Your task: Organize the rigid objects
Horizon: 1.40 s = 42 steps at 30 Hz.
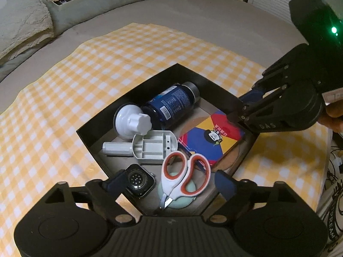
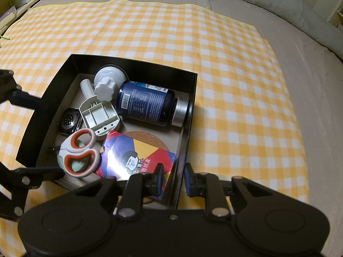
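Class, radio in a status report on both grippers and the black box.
Left gripper open over the scissors. Right gripper clamped on the black box wall. Box holds bottle, watch, card. Nothing blocking.

left hand-held gripper [image 1: 169,185] jaws spread | right hand-held gripper [image 2: 174,178] clamped

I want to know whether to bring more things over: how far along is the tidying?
Done: bottle, scissors, watch and card lie in the black box. In hand: right gripper clamps the box wall; left gripper is open, empty. Left: nothing loose on the cloth.
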Motion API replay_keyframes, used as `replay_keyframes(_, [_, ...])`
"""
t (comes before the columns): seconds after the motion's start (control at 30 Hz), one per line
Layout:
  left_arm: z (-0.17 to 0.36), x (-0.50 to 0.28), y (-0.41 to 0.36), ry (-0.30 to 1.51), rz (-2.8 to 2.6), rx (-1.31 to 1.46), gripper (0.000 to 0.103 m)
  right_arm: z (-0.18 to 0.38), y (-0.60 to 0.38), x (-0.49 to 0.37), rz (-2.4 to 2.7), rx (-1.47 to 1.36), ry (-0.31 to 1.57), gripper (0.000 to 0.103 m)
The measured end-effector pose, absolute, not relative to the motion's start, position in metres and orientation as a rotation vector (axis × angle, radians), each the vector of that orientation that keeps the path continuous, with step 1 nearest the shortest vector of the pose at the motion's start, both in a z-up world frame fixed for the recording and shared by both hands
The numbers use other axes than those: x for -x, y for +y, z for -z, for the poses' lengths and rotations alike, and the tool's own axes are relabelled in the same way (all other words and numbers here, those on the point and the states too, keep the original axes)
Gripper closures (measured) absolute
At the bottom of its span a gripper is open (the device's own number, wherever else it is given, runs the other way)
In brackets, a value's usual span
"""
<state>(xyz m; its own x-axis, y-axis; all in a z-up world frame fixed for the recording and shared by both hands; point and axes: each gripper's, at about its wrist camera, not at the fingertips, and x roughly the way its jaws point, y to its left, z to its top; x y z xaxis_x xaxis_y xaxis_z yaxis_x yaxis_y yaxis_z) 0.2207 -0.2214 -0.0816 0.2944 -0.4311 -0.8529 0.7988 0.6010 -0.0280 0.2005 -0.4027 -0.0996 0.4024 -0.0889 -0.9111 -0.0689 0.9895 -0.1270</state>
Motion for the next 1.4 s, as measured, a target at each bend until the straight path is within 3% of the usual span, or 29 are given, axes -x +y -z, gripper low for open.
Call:
replay_keyframes(0.1, [0.078,-0.220,-0.220,0.942,0.844,-0.427,0.000,0.100,-0.403,-0.201,0.012,0.153,1.158,0.082])
replay_keyframes(0.47, [0.046,-0.213,-0.185,0.870,0.754,-0.260,0.000,0.065,-0.408,-0.185,0.010,0.050,1.047,0.079])
replay_keyframes(0.57, [0.031,-0.207,-0.171,0.843,0.708,-0.199,0.000,0.042,-0.405,-0.169,-0.005,0.011,0.972,0.067])
replay_keyframes(0.63, [0.019,-0.200,-0.162,0.825,0.667,-0.162,0.000,0.026,-0.400,-0.156,-0.014,0.011,0.921,0.051])
replay_keyframes(0.83, [-0.009,-0.173,-0.141,0.762,0.610,-0.081,0.000,-0.009,-0.383,-0.116,-0.032,0.032,0.780,0.032])
replay_keyframes(0.97, [-0.020,-0.148,-0.131,0.722,0.574,-0.050,0.000,-0.016,-0.376,-0.092,-0.022,0.039,0.725,0.026])
replay_keyframes(1.1, [-0.026,-0.124,-0.119,0.677,0.547,-0.051,0.000,-0.019,-0.373,-0.067,-0.014,0.045,0.666,0.012])
replay_keyframes(1.2, [-0.026,-0.108,-0.110,0.661,0.525,-0.039,0.000,-0.022,-0.374,-0.049,-0.005,0.017,0.619,0.010])
replay_keyframes(1.27, [-0.025,-0.100,-0.106,0.653,0.507,-0.036,0.000,-0.022,-0.373,-0.039,0.009,0.016,0.592,0.002])
replay_keyframes(1.4, [-0.023,-0.083,-0.100,0.618,0.475,-0.040,0.000,-0.019,-0.370,-0.020,0.015,0.002,0.532,0.001])
